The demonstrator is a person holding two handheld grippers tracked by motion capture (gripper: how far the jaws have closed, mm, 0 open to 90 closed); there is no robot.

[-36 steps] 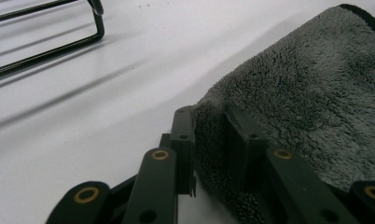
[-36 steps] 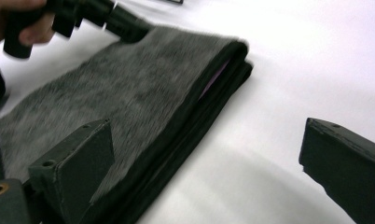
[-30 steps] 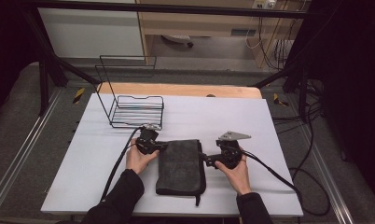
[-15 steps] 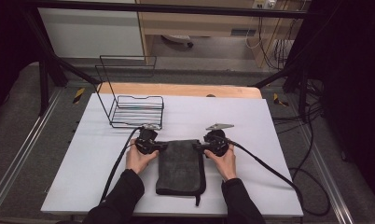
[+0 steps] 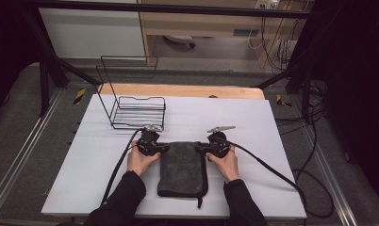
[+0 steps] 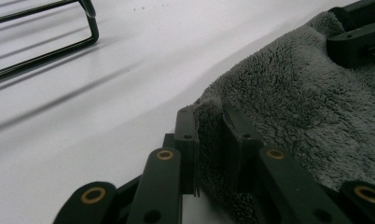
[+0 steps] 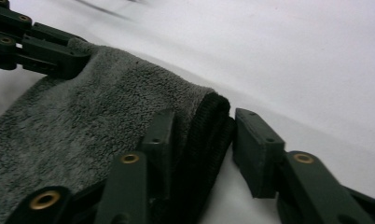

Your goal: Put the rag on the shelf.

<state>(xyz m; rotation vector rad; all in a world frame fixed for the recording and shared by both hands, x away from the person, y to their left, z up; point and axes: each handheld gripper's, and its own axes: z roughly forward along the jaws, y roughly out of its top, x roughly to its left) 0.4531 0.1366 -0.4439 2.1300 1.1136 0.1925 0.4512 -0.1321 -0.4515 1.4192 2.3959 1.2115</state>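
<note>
Left tool (image 6: 209, 140): jaws pinched on the near-left corner of the towel's far edge, a fold of pile squeezed between the 2 pads.
Right tool (image 7: 202, 140): jaws have just been closing around the towel's other far corner; the hemmed edge sits between them, with a sliver of gap at the outer pad.
Towel (image 5: 182, 169): dark grey, folded, flat on the counter (image 5: 272, 141) between the 2 tools.
Wire rack (image 5: 133, 110): beyond the left tool, apart from it.

The bench (image 5: 272, 127) is overlooked from high above; the folded towel (image 5: 180, 167), shared by all views, is seen close from opposite corners.
</note>
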